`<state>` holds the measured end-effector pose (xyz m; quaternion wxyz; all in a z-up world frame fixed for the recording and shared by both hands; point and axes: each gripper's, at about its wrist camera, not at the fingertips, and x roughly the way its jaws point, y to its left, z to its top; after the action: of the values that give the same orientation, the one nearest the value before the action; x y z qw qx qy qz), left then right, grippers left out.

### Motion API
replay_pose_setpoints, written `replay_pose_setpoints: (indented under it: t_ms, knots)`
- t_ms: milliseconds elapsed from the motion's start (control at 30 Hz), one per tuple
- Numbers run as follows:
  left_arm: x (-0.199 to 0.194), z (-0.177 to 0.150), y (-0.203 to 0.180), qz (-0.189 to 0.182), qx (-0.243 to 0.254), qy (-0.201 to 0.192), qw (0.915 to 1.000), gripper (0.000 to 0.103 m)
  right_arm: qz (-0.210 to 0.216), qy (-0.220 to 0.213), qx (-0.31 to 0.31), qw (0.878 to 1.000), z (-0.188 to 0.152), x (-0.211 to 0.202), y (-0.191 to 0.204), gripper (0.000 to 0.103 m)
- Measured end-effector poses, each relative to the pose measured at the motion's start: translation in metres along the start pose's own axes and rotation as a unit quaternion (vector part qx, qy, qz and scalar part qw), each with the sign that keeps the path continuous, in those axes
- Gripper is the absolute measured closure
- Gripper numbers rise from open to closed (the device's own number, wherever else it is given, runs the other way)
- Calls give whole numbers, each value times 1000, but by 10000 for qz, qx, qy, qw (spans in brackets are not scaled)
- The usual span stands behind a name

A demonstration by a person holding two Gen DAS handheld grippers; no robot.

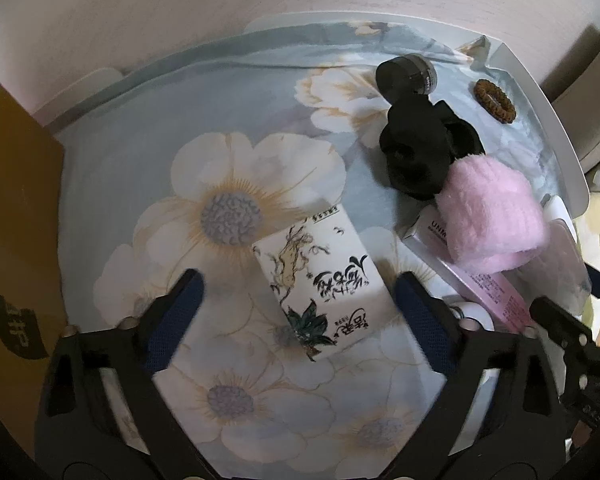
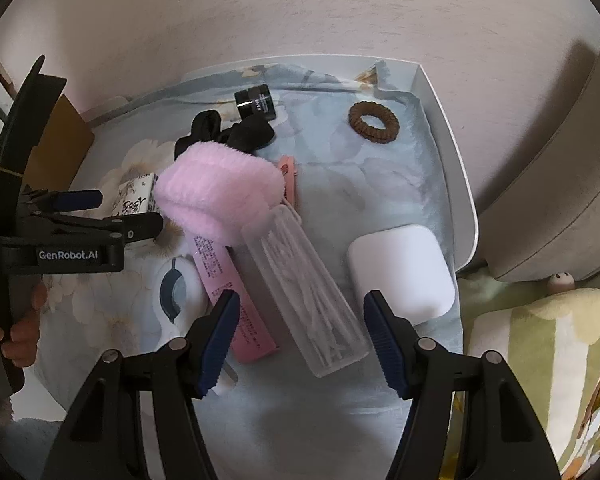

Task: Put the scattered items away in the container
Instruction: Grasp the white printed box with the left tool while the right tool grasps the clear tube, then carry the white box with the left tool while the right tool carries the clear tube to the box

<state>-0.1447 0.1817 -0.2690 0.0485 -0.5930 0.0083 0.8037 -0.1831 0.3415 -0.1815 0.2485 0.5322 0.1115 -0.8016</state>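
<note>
The left hand-held gripper (image 1: 298,300) hangs released over the floral cloth (image 1: 236,120), its blue pads either side of the white printed packet (image 1: 320,284) without touching it. The right hand-held gripper (image 2: 300,320) is likewise released, its pads straddling the lower end of the clear plastic case of white sticks (image 2: 304,288) but standing clear of it.

Taking that clear case as landmark: the pink box (image 2: 236,300) lies touching its left side, the pink fluffy band (image 2: 216,192) rests over its upper end, and the white smooth case (image 2: 400,272) sits near on its right. Farther up lie the black fabric piece (image 2: 252,132), the black jar (image 2: 256,102) and the brown hair tie (image 2: 374,122). The white tray rim (image 2: 452,168) borders the cloth on the right.
</note>
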Motion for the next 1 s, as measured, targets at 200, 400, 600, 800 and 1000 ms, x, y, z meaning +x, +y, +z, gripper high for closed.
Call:
replay_pose_setpoints:
  t_ms: [200,400,600,800,1000]
  knots:
    - [-4,-5,0,20,86,-2,10000,55,-145,72,-245,9996,-3,2,6,76]
    - [-7,-9,1,23,107,-11,9999,60,-106,-69,-266,9996,-8,-4,10,78]
    - [-17,-11,-2,-7,172,-98,9998,60,-47,-107,-25,9999,-11,-6,7,78]
    - [-32,-9,-6,-59,269,-220,9994,60,-29,-246,157,9996,-16,-20,5,78]
    - [-46,-12,-14,-111,418,-316,9986,60,-123,-278,275,9992,-22,-29,6,78]
